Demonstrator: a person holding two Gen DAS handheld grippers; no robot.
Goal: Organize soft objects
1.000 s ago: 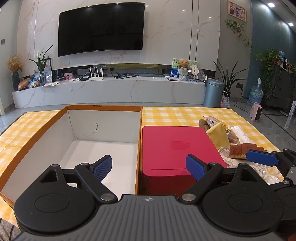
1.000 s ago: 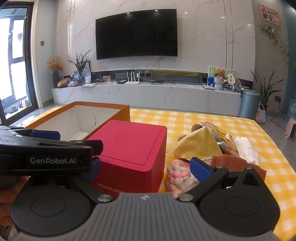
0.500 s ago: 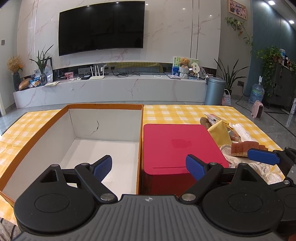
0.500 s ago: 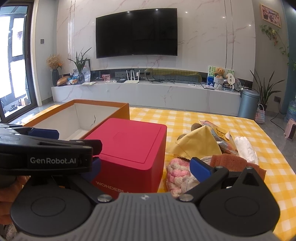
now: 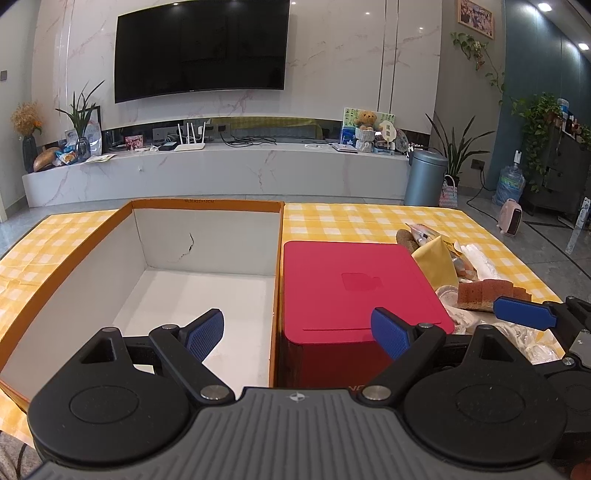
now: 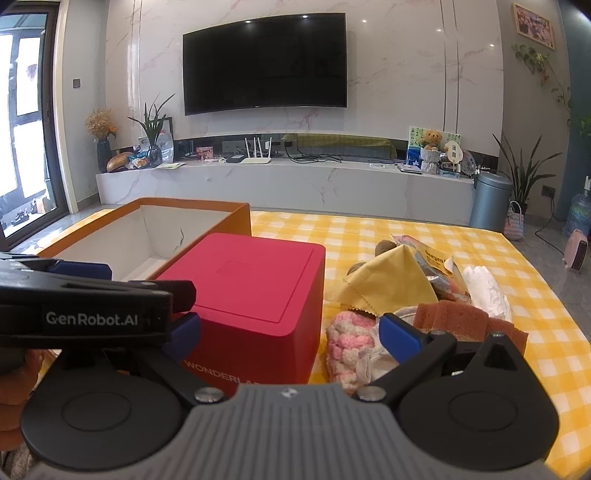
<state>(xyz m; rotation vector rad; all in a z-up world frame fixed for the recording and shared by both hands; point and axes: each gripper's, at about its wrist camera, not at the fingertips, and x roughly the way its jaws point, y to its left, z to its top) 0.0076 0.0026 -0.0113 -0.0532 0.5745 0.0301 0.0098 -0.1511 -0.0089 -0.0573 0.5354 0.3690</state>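
Setting: a home living room.
- Wall-mounted television (image 6: 265, 62) on a marble-look feature wall.
- Long, low white marble media console (image 6: 258, 182) beneath it, carrying a white router (image 6: 256, 158), a vase of dried flowers (image 6: 101, 136), a small teddy bear (image 6: 430, 140) and loose clutter.
- Potted and trailing houseplants (image 5: 541, 125) at the right.
- Framed picture (image 6: 532, 26) high on the wall.
- Grey pedal bin (image 6: 489, 201) and water jug (image 5: 509, 184) on the tiled floor.
- Yellow checked tablecloth (image 6: 369, 229) in the foreground.

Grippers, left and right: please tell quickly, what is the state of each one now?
Left gripper: open, jaws wide apart, holding nothing.
Right gripper: open, jaws wide apart, holding nothing.
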